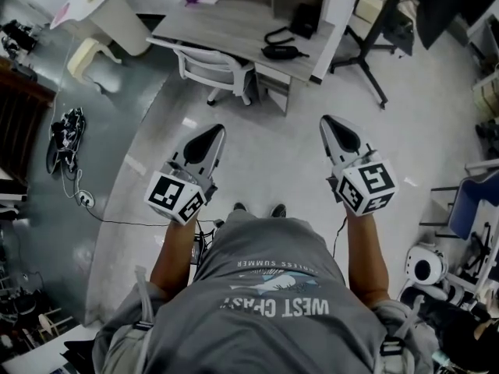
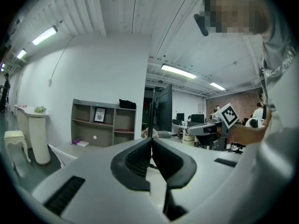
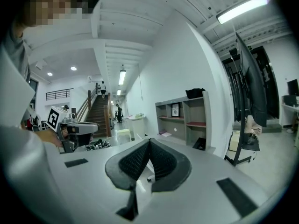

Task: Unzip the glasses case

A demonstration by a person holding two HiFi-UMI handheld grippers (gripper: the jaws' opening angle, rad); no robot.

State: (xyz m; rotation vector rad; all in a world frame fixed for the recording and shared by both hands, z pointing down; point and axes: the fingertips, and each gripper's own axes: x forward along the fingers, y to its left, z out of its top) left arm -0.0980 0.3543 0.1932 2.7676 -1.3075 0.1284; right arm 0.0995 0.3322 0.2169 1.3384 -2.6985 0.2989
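Observation:
Both grippers are held out level in front of the person, above the floor and short of a grey desk (image 1: 226, 23). In the head view my left gripper (image 1: 215, 130) is shut, with nothing between its jaws. My right gripper (image 1: 327, 120) is shut and empty too. On the desk lies a flat black oval thing with a strap (image 1: 281, 51), and a second black thing (image 1: 305, 19) behind it; I cannot tell whether either is the glasses case. The left gripper view shows my left gripper (image 2: 151, 139) with its pads together, and the right gripper view shows the same of my right gripper (image 3: 148, 140).
A white office chair (image 1: 214, 68) stands at the desk's front. A black stand on legs (image 1: 366, 61) is at the right. A cable bundle (image 1: 66, 142) lies on the floor at the left. A white pedestal (image 1: 117, 10), a stool (image 1: 86, 57) and an open shelf unit (image 2: 103, 122) are nearby.

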